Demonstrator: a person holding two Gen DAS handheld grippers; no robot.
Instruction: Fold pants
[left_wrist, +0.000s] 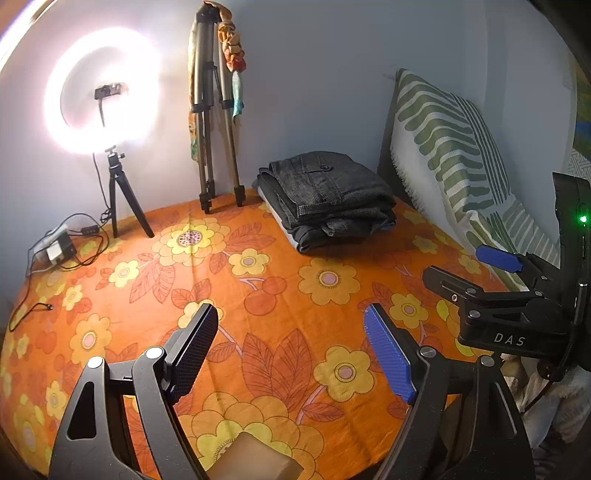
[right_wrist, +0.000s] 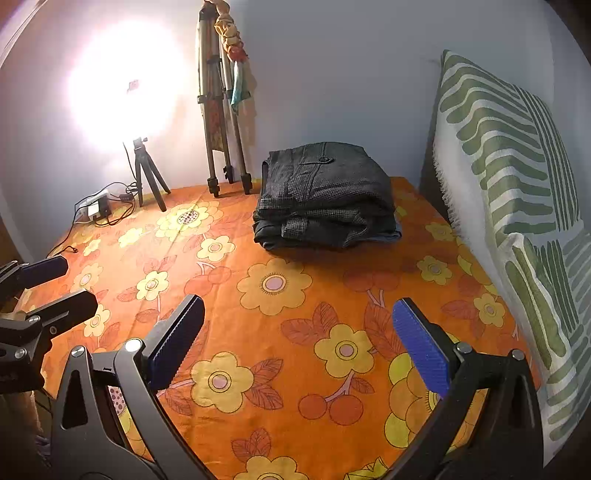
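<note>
A stack of folded dark grey pants lies at the far side of the orange flowered bedsheet, near the wall; it also shows in the right wrist view. My left gripper is open and empty, hovering over the sheet well short of the pants. My right gripper is open and empty, also over bare sheet in front of the pants. The right gripper shows at the right edge of the left wrist view, and the left gripper at the left edge of the right wrist view.
A lit ring light on a small tripod stands at the back left with a power adapter and cables. A folded tall tripod leans on the wall. A green-striped pillow stands along the right side.
</note>
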